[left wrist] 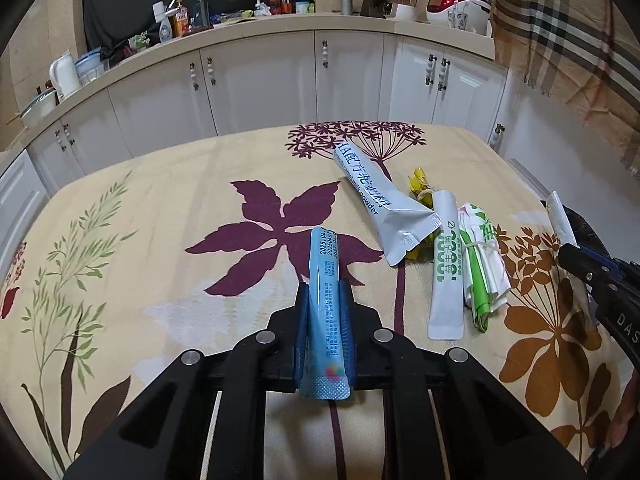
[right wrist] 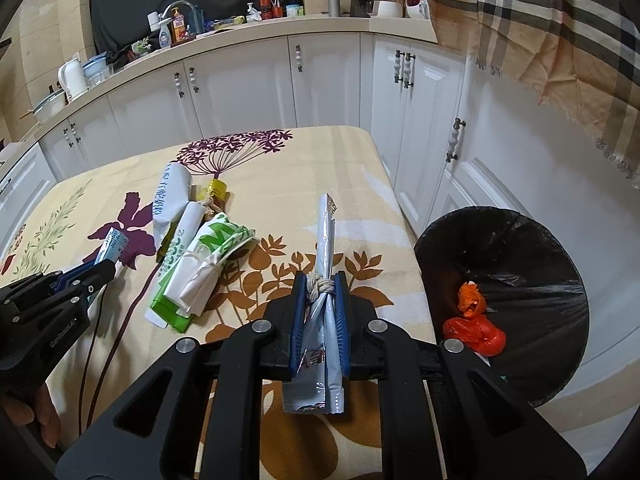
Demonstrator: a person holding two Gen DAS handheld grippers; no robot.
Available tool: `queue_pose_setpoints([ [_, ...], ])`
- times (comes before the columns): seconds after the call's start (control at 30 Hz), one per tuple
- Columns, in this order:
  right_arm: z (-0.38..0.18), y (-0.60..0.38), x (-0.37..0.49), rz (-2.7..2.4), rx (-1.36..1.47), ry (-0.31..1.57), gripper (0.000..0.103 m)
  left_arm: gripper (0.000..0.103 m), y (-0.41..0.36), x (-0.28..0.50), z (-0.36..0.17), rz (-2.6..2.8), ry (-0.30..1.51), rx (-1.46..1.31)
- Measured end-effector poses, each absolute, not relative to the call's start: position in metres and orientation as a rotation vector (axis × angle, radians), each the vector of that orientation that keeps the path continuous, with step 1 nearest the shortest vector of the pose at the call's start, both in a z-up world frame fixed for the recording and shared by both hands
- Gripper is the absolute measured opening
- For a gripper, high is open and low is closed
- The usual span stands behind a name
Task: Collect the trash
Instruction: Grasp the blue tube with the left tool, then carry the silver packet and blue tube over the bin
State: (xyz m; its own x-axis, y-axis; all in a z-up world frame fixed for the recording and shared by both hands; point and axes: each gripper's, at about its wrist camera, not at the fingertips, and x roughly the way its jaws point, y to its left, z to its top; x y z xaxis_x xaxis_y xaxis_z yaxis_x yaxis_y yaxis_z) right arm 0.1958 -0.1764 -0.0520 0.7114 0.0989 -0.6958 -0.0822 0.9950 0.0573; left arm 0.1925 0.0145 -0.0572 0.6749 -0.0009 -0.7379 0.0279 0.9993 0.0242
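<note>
My left gripper [left wrist: 323, 286] is shut on a light blue stick sachet [left wrist: 325, 276] that points away over the flowered tablecloth [left wrist: 160, 208]. My right gripper [right wrist: 320, 278] is shut on a silver-white wrapper bundle tied with string [right wrist: 326, 236]; that gripper also shows at the right edge of the left wrist view [left wrist: 576, 256]. On the cloth between them lie a silver milk-powder pouch [left wrist: 376, 200], a white stick sachet with green print [left wrist: 446, 276], a tied green-and-white wrapper bundle [left wrist: 482, 264] and a yellow wrapper [left wrist: 420, 184]. The left gripper [right wrist: 106, 266] appears at the left of the right wrist view.
A black-lined trash bin [right wrist: 508, 300] holding orange bags [right wrist: 474, 322] stands on the floor right of the table. White cabinets [left wrist: 256, 80] under a cluttered counter [left wrist: 240, 20] run behind. A plaid cloth [right wrist: 540, 20] hangs at upper right. A person's hand [right wrist: 36, 412] shows lower left.
</note>
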Motion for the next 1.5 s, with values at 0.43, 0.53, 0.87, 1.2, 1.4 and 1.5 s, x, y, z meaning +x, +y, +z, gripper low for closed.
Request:
queue_pose_setpoints([
  [0.43, -0.037, -0.185, 0.178, 0.068, 0.019, 0.727, 0.014, 0.015, -0.001, 0.174, -0.029, -0.064, 0.750, 0.038],
  [0.53, -0.033, -0.194, 0.173, 0.048, 0.026, 0.716, 0.014, 0.015, -0.010, 0.171, -0.023, -0.089, 0.733, 0.041],
  [0.87, -0.025, -0.236, 0.160, -0.049, 0.049, 0.690, 0.014, 0.015, -0.054, 0.169, -0.010, -0.192, 0.692, 0.071],
  [1.2, -0.024, -0.287, 0.156, -0.165, 0.083, 0.670, 0.014, 0.015, -0.119, 0.176, -0.004, -0.315, 0.651, 0.121],
  [1.4, -0.025, -0.312, 0.161, -0.221, 0.088, 0.660, 0.014, 0.015, -0.158, 0.188, -0.005, -0.372, 0.635, 0.146],
  [1.5, -0.028, -0.324, 0.166, -0.245, 0.092, 0.655, 0.014, 0.015, -0.175, 0.199, -0.008, -0.389, 0.635, 0.154],
])
